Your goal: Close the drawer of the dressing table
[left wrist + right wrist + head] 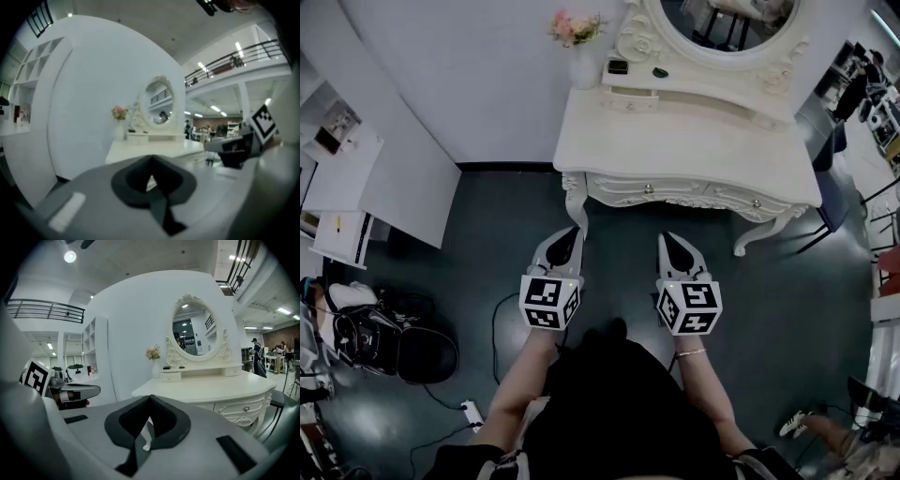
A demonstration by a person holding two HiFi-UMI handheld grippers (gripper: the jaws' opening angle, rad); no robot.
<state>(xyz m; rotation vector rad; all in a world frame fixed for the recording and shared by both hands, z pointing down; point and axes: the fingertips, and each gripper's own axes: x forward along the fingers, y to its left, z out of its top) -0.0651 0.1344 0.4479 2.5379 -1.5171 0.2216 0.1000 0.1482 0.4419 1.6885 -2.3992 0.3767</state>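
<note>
The white dressing table (694, 141) with an oval mirror (727, 23) stands ahead of me. On its top at the back left, a small drawer (630, 97) sticks out a little from its shelf; it also shows in the right gripper view (170, 376). The front drawers (675, 192) with round knobs sit flush. My left gripper (567, 239) (151, 161) and right gripper (675, 242) (150, 399) hover side by side over the dark floor, short of the table's front edge. Both are shut with nothing held.
A vase of pink flowers (578, 37) stands at the table's back left corner. White shelving (337, 187) lines the left wall. Bags (375, 337), cables and a power strip (469, 410) lie on the floor at left. A dark chair (834, 178) is by the table's right end.
</note>
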